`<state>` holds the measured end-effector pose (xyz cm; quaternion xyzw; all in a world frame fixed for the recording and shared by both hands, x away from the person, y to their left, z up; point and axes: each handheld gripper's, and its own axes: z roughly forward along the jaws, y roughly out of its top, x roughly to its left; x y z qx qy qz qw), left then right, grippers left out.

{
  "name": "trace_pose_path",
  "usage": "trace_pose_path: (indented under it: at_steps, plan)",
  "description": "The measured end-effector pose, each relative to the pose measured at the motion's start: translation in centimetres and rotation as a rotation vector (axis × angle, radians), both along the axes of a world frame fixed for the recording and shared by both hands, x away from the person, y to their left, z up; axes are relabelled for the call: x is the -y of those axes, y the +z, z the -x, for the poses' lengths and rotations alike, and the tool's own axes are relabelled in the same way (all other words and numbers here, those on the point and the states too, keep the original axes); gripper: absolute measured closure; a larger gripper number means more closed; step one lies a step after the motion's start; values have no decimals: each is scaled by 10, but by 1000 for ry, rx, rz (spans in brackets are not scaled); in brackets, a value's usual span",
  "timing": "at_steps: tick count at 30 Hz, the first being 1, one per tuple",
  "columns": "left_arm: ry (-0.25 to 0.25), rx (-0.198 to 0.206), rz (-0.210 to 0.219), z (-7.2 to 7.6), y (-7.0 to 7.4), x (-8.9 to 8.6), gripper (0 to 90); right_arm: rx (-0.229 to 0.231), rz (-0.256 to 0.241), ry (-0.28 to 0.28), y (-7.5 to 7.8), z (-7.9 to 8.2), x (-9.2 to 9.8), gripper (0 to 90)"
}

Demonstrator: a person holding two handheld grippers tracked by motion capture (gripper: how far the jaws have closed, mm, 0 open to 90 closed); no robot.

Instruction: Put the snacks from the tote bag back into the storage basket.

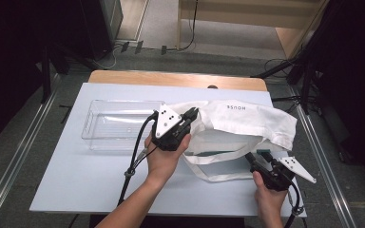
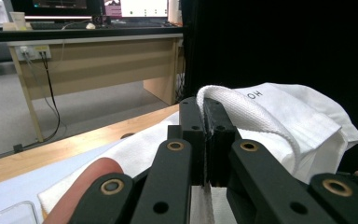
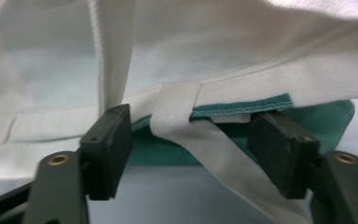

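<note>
Clear plastic tray (image 1: 119,124) far left on the white table (image 1: 76,180), empty. Left gripper (image 1: 191,115) next, jaws clamped on the white handle strap (image 2: 242,114) of the tote bag (image 1: 247,118). Bag lies centre-right on the table, printed "HOUSE", reads upside down in high view. Right gripper (image 1: 251,157) at the bag's near edge, jaws wide apart, straddling the other strap (image 3: 200,140) and a green cloth edge (image 3: 242,112), not gripping.

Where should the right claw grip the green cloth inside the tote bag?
On the green cloth's stitched edge showing under the tote bag's hem, coming in level from the bag's open side. The right claw already stands open around that edge, one handle strap crossing it.
</note>
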<state>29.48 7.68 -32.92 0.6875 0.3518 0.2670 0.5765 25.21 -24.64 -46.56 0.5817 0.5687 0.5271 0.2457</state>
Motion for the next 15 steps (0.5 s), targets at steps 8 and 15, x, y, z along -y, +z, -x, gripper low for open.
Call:
trace_pose_path:
  at_steps: [8, 15]
  plan:
    - [14, -13, 10, -9, -1, -2, 899, 49, -13, 41, 1, -8, -5, 784]
    - [56, -11, 13, -31, 6, -4, 899, 45, 81, 62, 5, 3, -2, 854]
